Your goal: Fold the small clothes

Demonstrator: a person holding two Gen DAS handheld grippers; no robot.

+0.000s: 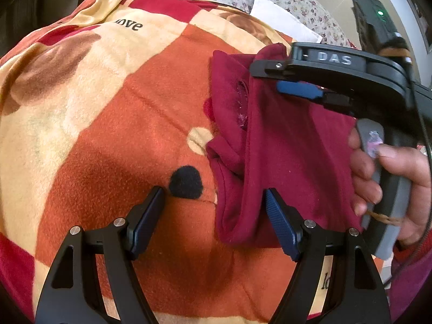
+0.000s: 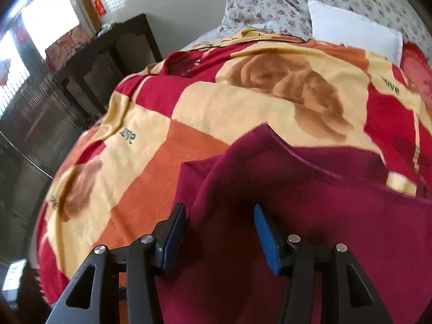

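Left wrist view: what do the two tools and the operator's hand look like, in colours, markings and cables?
The left tool has black linkage arms with silver pivot screws and ribbed dark-blue pads. The right tool is black with blue pads, lettered "DAS", on a grey handle with a thin black cable. The bare right hand shows a magenta sleeve.

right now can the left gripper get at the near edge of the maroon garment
Probably yes. The left gripper is open, and the maroon garment already lies by its right finger on the blanket. Nothing sits between them; the right gripper works the far end.
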